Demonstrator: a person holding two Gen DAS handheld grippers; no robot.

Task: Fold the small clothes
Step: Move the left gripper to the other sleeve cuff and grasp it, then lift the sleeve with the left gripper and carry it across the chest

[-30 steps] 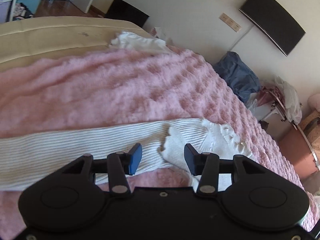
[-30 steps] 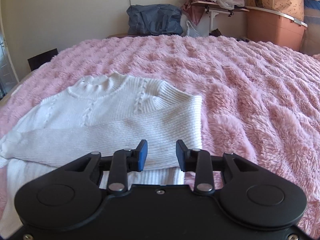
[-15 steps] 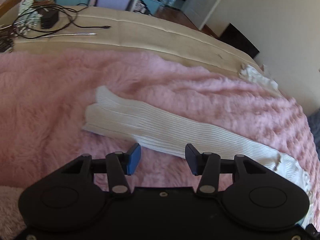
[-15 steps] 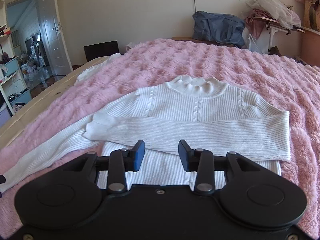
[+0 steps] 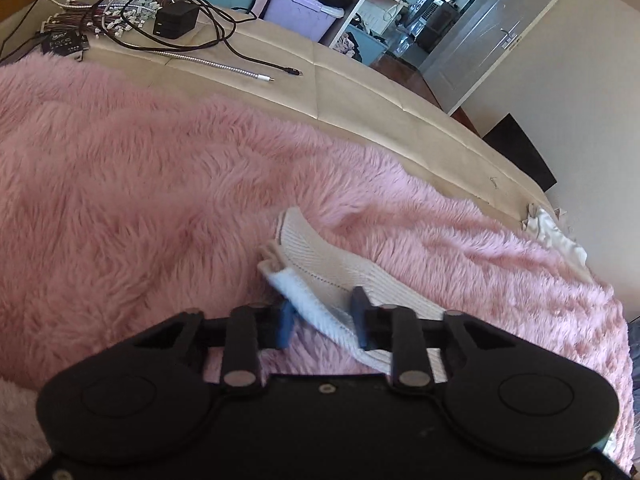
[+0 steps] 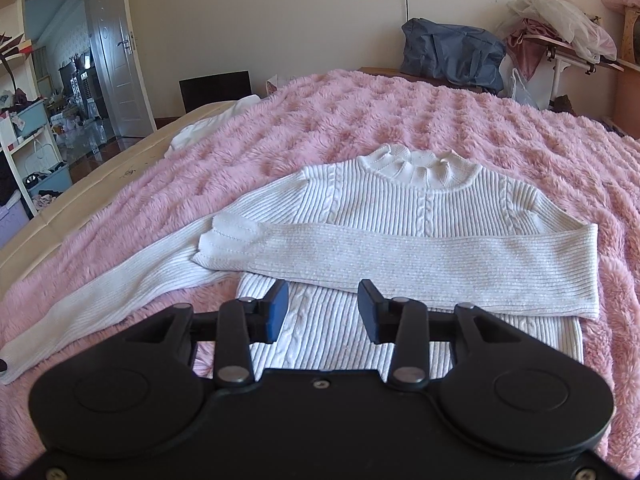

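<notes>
right wrist view: pink fuzzy blanket (image 6: 420, 120) covers the bed, and the white sweater (image 6: 420, 208) lies flat on it, collar at the far end. one sleeve (image 6: 440, 268) is folded straight across the chest, the other sleeve (image 6: 100, 296) stretches out to the left side. right gripper (image 6: 319, 312) hovers over the hem, fingers apart, holding nothing. over in the left wrist view, the left gripper (image 5: 322, 316) has its fingers apart too, with that stretched-out sleeve's cuff (image 5: 296, 248) sitting between them, not clamped.
</notes>
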